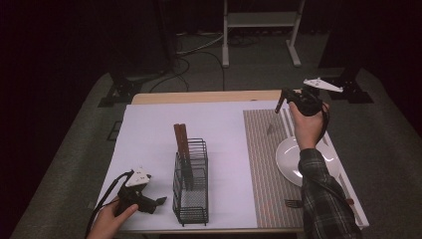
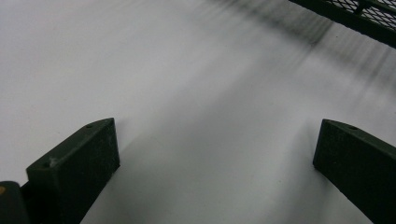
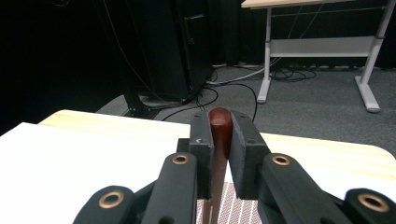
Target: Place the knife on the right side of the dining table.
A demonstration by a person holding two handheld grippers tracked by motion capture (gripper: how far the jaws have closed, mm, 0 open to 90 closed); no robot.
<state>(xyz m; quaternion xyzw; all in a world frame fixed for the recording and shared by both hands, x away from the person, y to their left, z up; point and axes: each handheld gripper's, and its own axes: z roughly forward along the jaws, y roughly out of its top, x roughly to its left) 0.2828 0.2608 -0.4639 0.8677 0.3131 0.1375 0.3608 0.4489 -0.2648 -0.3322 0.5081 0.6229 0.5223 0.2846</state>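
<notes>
Above far right corner of tabletop (image 1: 209, 97), I hold red-handled utensil (image 3: 220, 126) aloft, handle end up, its lower end hanging over striped placemat (image 1: 261, 164). Right gripper (image 3: 220, 140) pinches handle tight between both pads. White plate (image 1: 288, 159) lies near right edge; fork (image 1: 293, 202) near front edge. Wire caddy (image 1: 191, 186) stands mid-front, brown handles inside. Left gripper (image 2: 215, 149) rests at front left corner, spread, nothing between.
</notes>
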